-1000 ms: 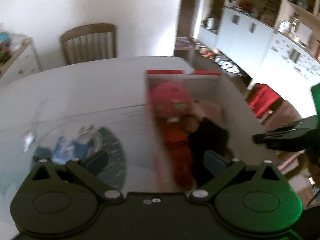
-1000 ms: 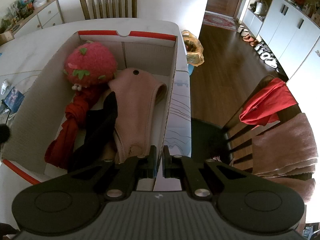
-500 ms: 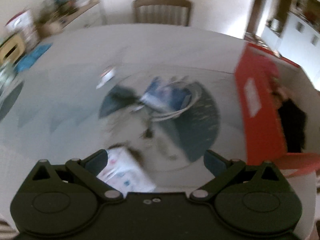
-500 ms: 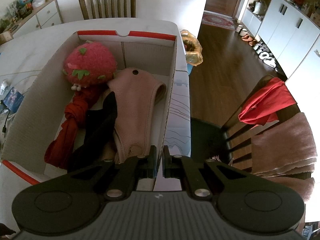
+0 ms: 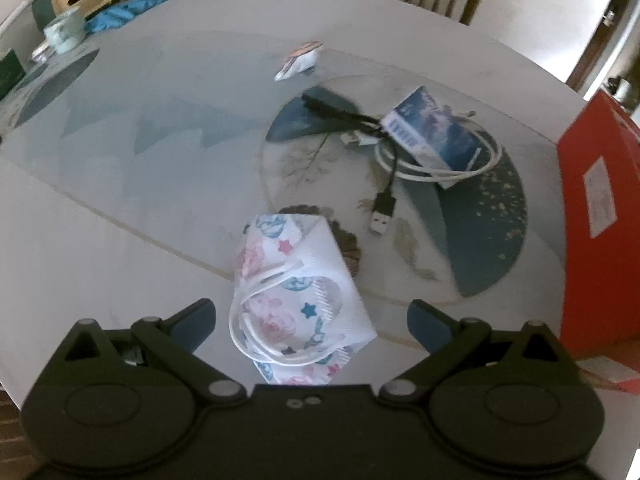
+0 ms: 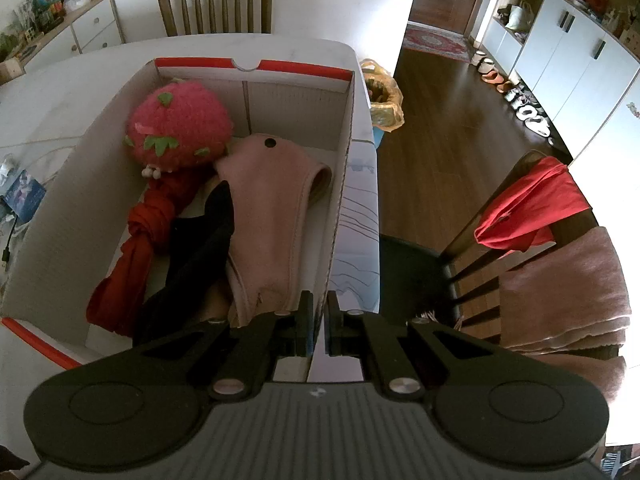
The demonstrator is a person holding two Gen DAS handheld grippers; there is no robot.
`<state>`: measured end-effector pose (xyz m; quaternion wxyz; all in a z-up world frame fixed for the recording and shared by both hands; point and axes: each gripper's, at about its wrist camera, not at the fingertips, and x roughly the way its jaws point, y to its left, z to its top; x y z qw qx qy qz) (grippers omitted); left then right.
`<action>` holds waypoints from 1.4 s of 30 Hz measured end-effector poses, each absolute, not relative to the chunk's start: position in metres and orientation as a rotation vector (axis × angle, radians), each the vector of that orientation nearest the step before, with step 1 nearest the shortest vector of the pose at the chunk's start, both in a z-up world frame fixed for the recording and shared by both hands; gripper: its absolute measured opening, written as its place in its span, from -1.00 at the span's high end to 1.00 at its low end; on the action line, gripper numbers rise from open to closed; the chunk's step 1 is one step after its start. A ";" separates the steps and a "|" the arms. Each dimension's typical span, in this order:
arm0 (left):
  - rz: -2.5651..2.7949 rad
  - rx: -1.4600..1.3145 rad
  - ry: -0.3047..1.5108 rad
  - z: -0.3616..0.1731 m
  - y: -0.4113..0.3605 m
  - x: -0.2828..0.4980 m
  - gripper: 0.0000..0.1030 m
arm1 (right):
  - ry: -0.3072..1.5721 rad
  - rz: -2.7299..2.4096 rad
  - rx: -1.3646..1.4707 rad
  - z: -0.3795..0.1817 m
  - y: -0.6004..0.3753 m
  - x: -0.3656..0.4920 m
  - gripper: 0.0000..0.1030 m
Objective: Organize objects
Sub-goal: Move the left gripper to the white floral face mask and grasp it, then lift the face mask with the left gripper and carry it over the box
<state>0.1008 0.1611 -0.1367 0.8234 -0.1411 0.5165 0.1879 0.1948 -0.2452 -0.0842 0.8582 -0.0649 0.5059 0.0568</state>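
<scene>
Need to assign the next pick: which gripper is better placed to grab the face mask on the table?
Left. The left gripper is open with the mask lying between its fingers. The right gripper is shut on the box wall, apparently steadying it, away from the mask.

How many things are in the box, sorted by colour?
Red: 2, the strawberry plush and the knotted red cloth
Pink: 1, the pink cloth
Black: 1, the black cloth
Total: 4 that I can see in the box; more may hide underneath.
</scene>
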 end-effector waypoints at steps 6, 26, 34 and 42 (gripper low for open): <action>0.436 -0.299 1.124 -0.149 0.165 0.103 -0.86 | 1.064 0.118 -0.135 -0.084 -0.245 0.194 0.91; 0.362 -0.273 1.116 -0.143 0.153 0.094 0.64 | 1.064 0.117 -0.137 -0.084 -0.244 0.195 0.91; 0.292 -0.282 1.099 -0.133 0.144 0.085 0.90 | 1.064 0.117 -0.140 -0.085 -0.243 0.196 0.91; 0.151 -0.233 1.051 -0.100 0.114 0.091 0.90 | 1.062 0.122 -0.136 -0.083 -0.244 0.196 0.91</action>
